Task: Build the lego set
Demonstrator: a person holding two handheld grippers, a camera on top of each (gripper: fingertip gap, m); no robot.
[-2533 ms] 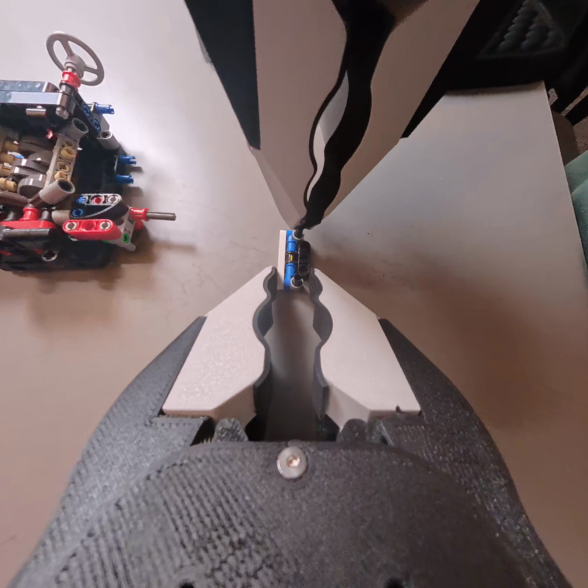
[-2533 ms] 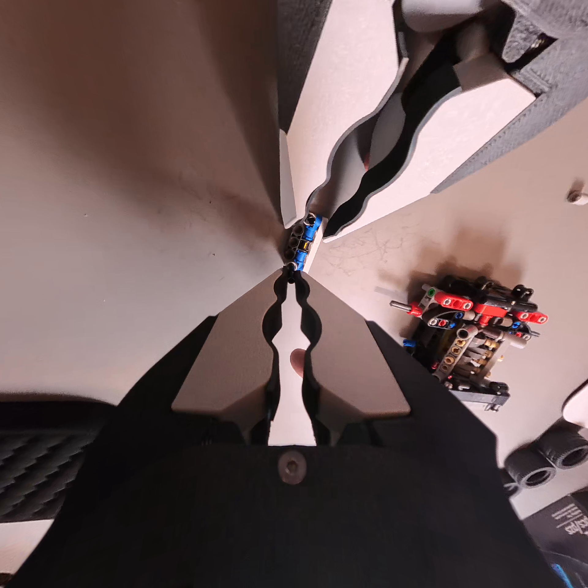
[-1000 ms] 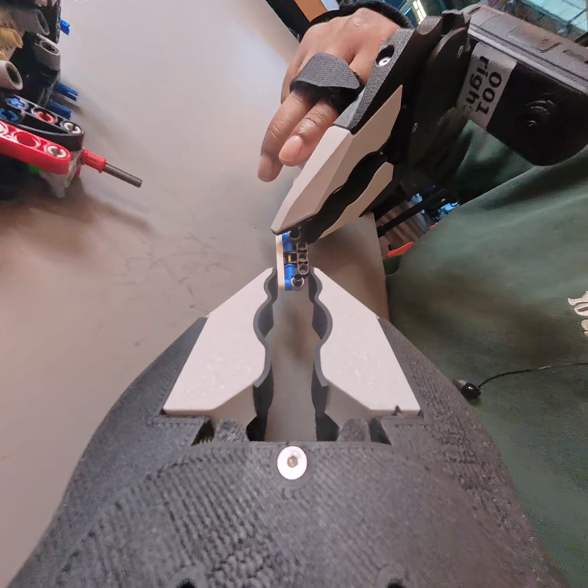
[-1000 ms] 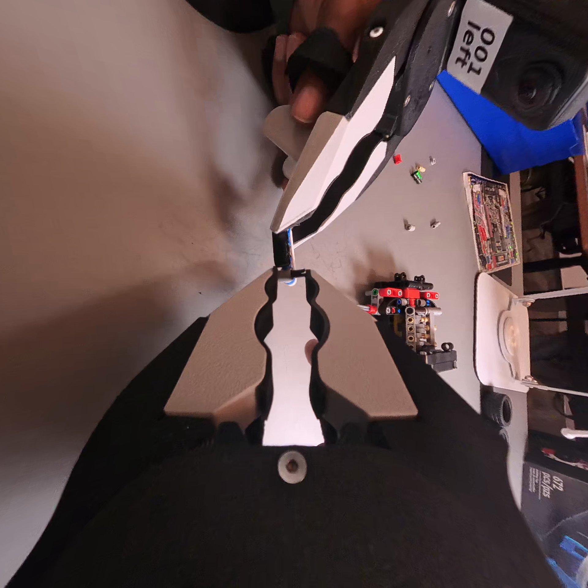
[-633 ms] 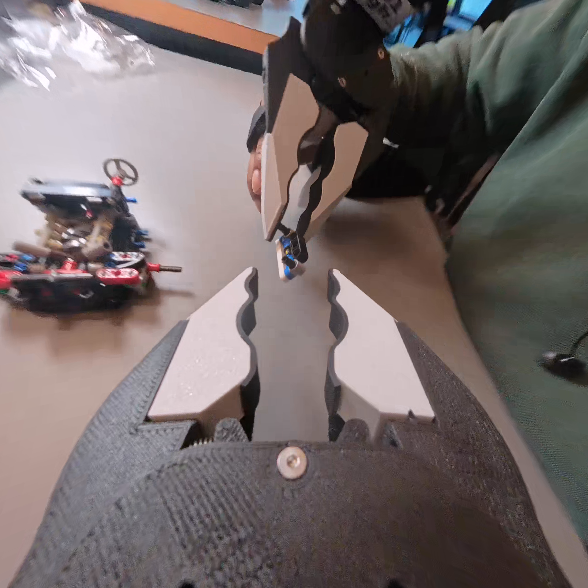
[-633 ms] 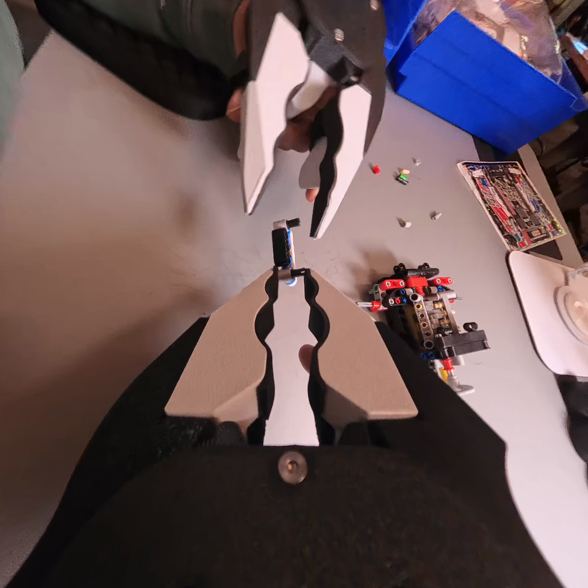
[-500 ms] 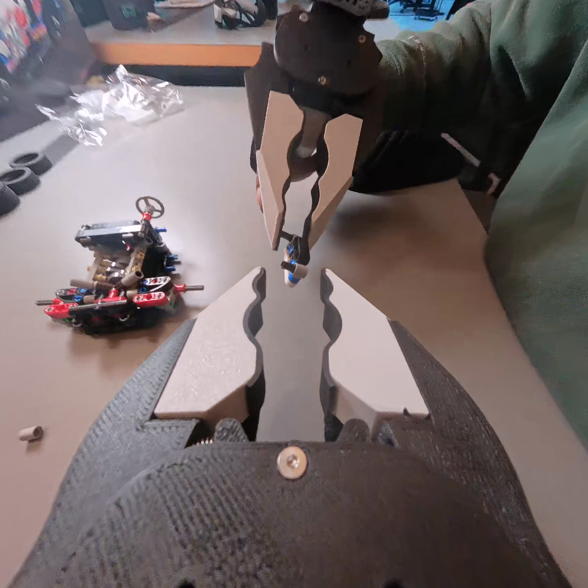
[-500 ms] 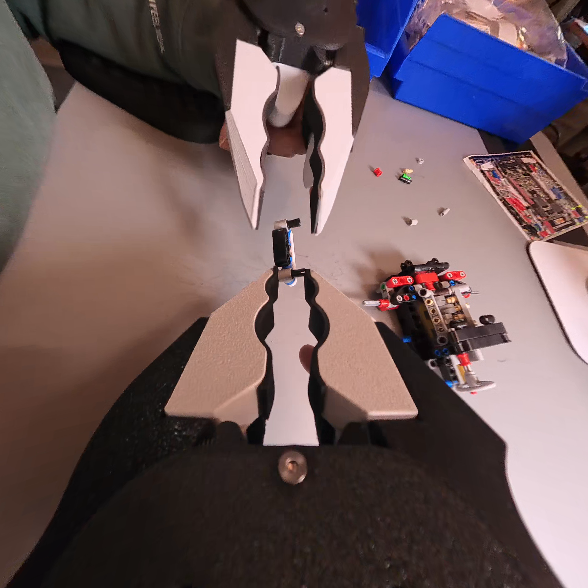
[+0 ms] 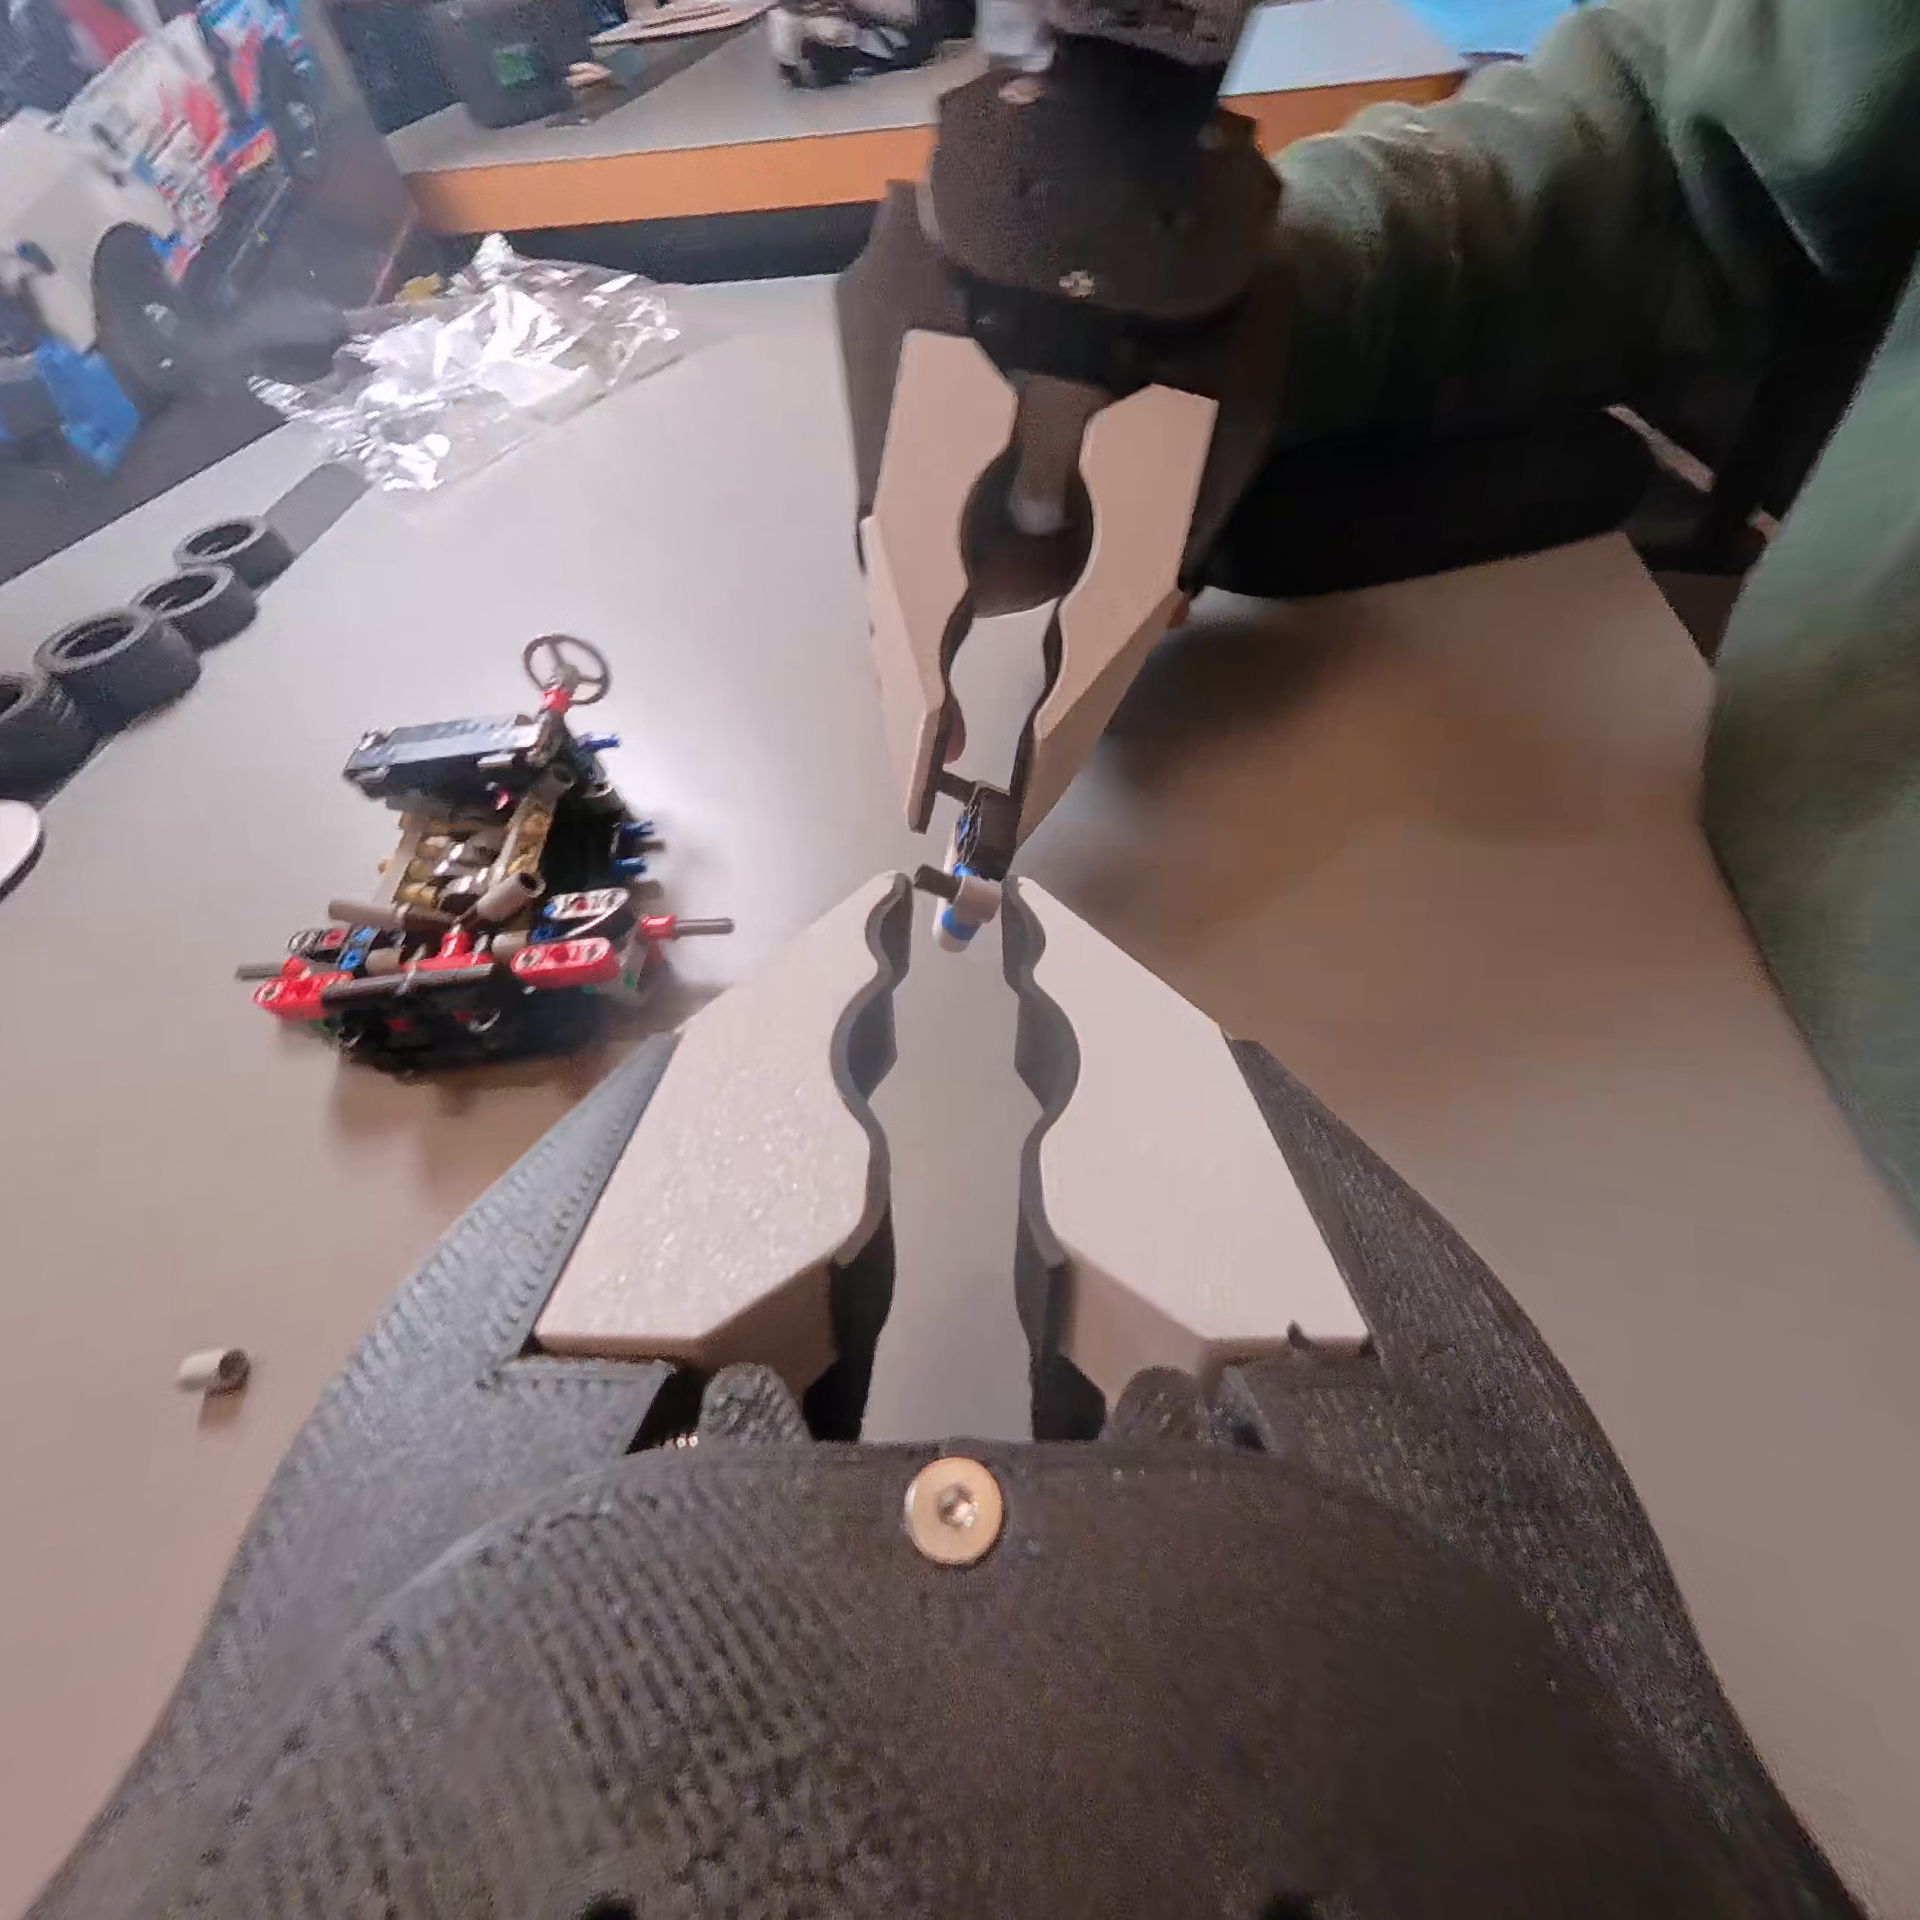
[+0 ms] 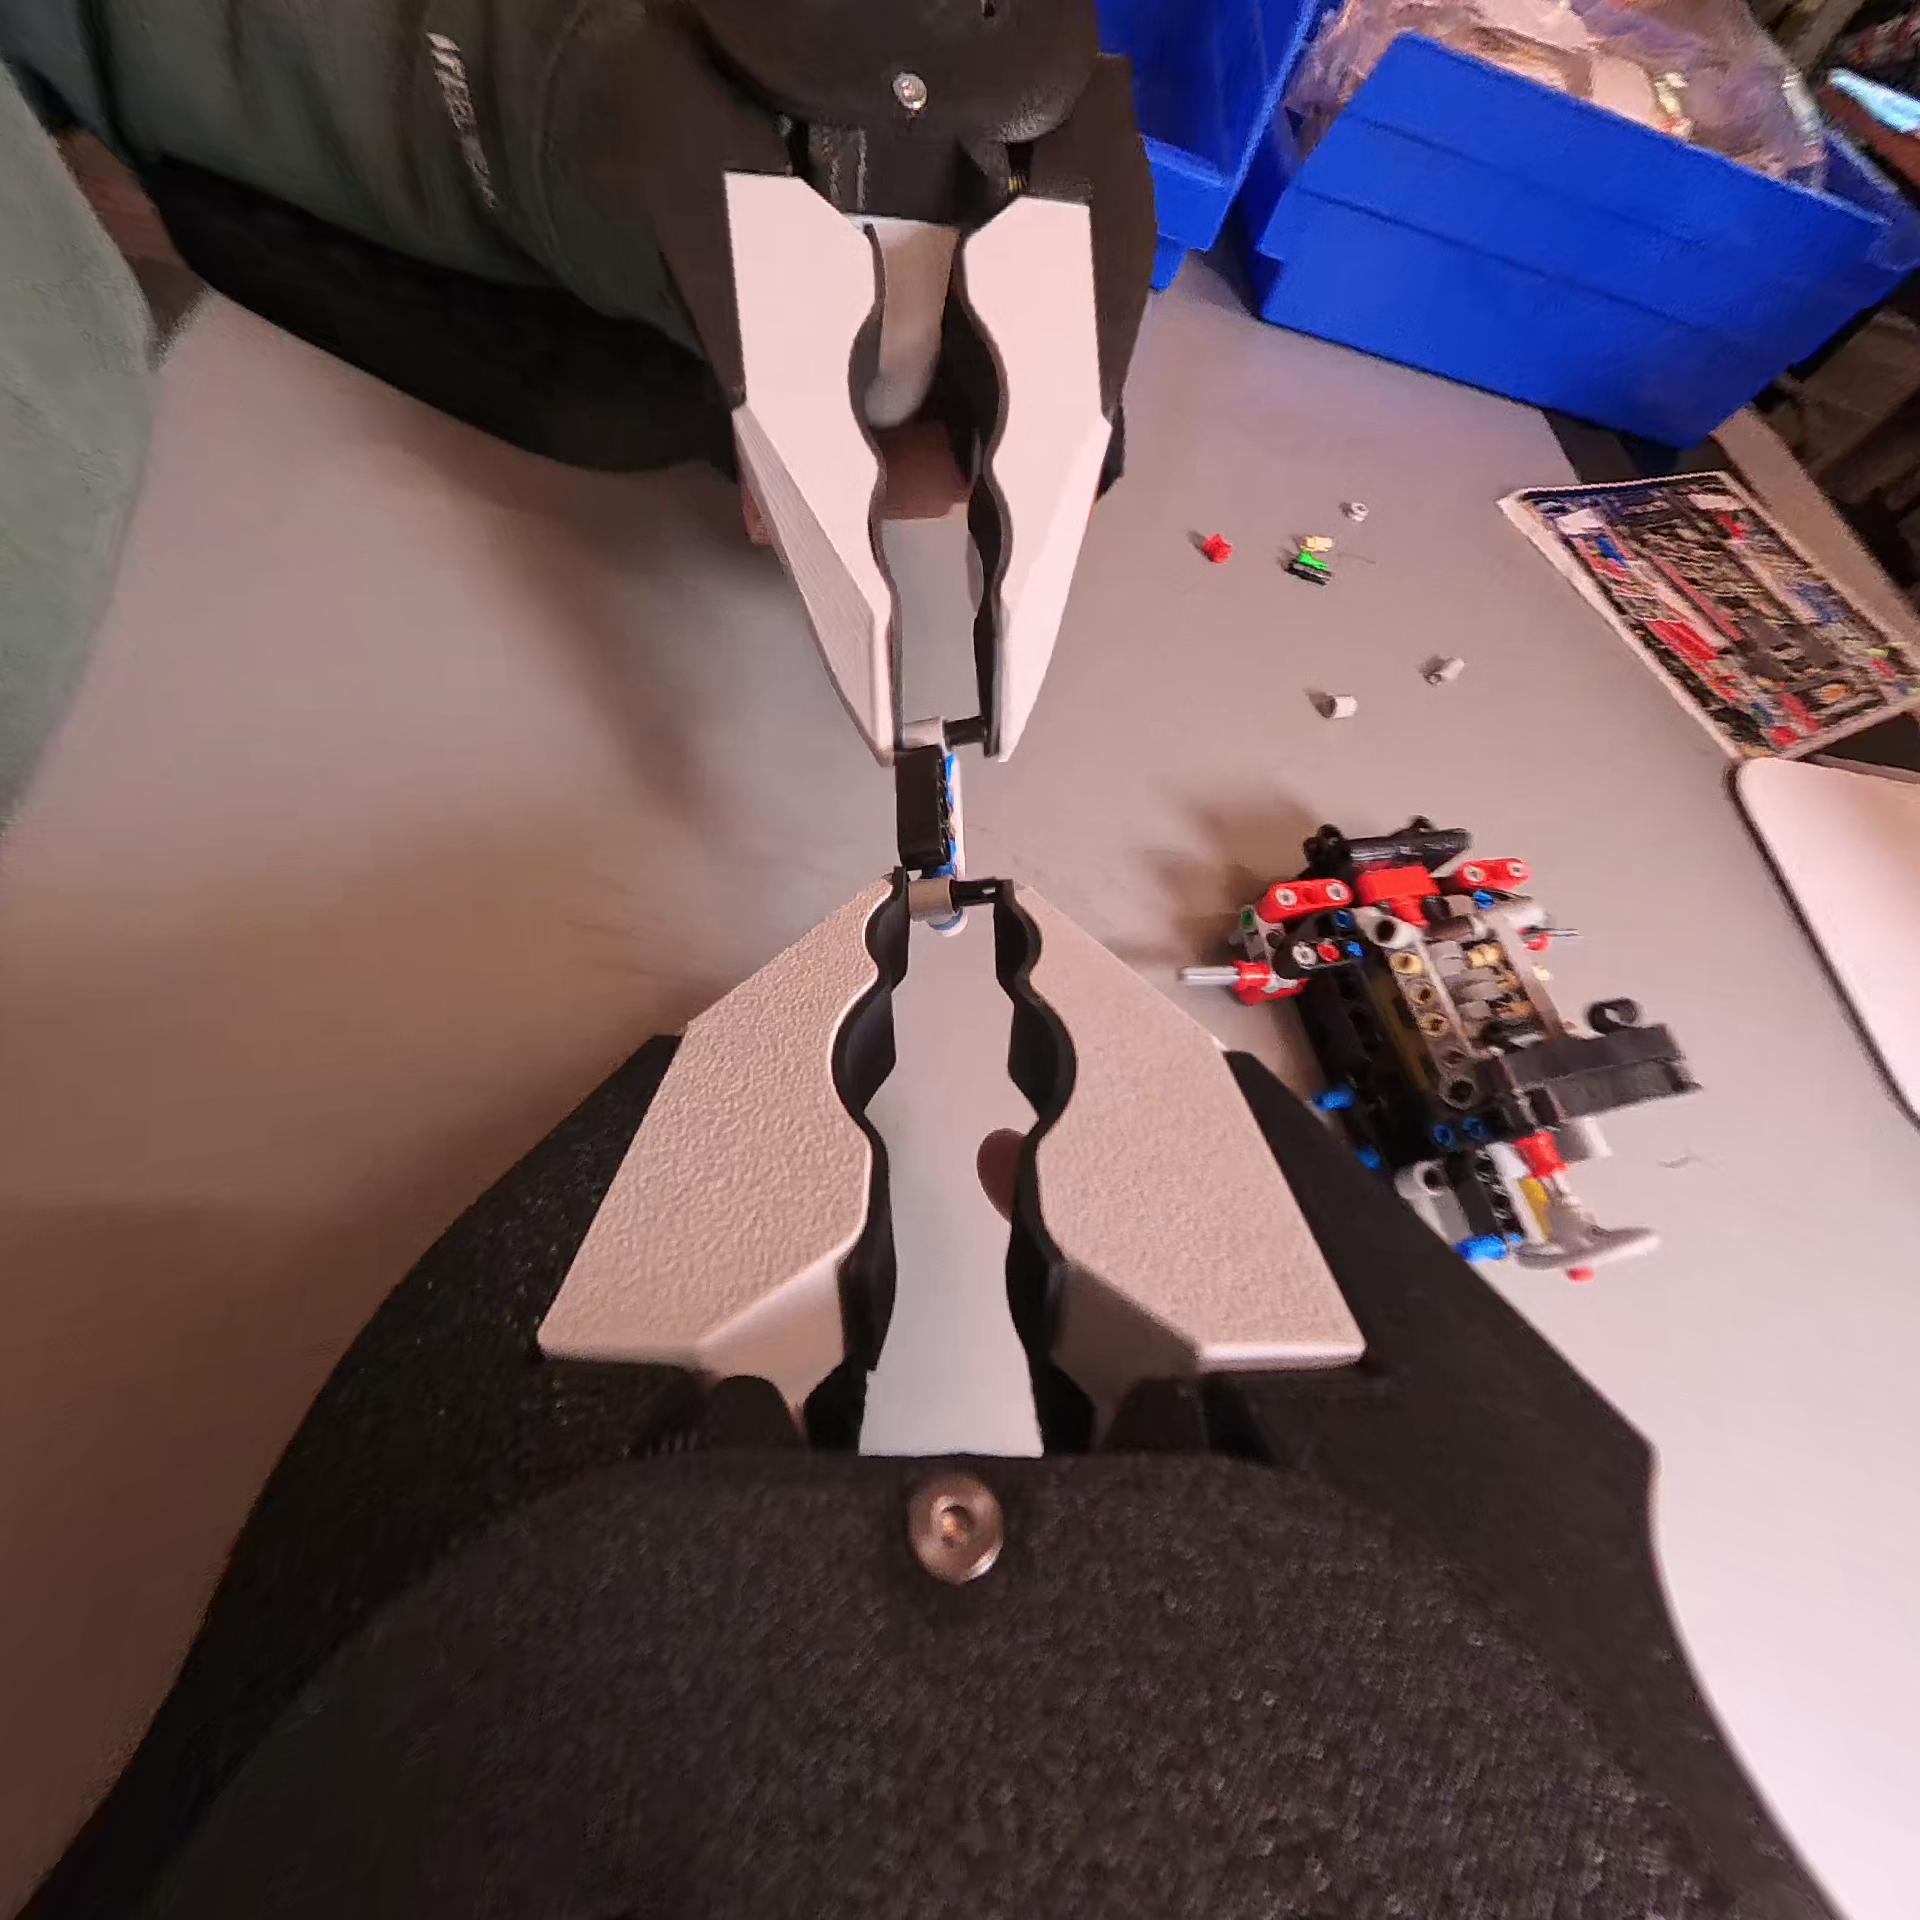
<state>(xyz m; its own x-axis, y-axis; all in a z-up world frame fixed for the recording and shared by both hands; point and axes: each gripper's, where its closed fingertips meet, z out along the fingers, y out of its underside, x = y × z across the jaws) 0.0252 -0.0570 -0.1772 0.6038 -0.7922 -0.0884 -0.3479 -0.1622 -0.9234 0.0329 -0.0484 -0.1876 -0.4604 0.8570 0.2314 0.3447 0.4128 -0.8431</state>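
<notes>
A small lego sub-assembly (image 10: 925, 805), a black beam with blue pins, a white part and black end pins, hangs in the air between both grippers. My right gripper (image 10: 948, 888) is shut on its near end. My left gripper (image 9: 958, 888) has closed on the other end, which shows in the left wrist view (image 9: 977, 831). The two grippers face each other tip to tip: the left gripper (image 10: 940, 743) shows opposite in the right wrist view, the right gripper (image 9: 971, 816) in the left wrist view. The partly built lego vehicle (image 9: 478, 883) with a steering wheel sits on the table, also in the right wrist view (image 10: 1455, 1039).
Black tyres (image 9: 114, 655) and a crumpled plastic bag (image 9: 468, 364) lie at the far left. A small grey piece (image 9: 213, 1371) lies near my left gripper. Blue bins (image 10: 1558, 229), an instruction booklet (image 10: 1714, 613), loose small pieces (image 10: 1309, 561) and a white tray edge (image 10: 1849, 914) are beyond the vehicle. Left and right tips are no more than a few centimetres apart.
My left gripper opened while the right kept the sub-assembly, then closed again on its far end. Both grippers lifted and turned, so more of the table shows.
</notes>
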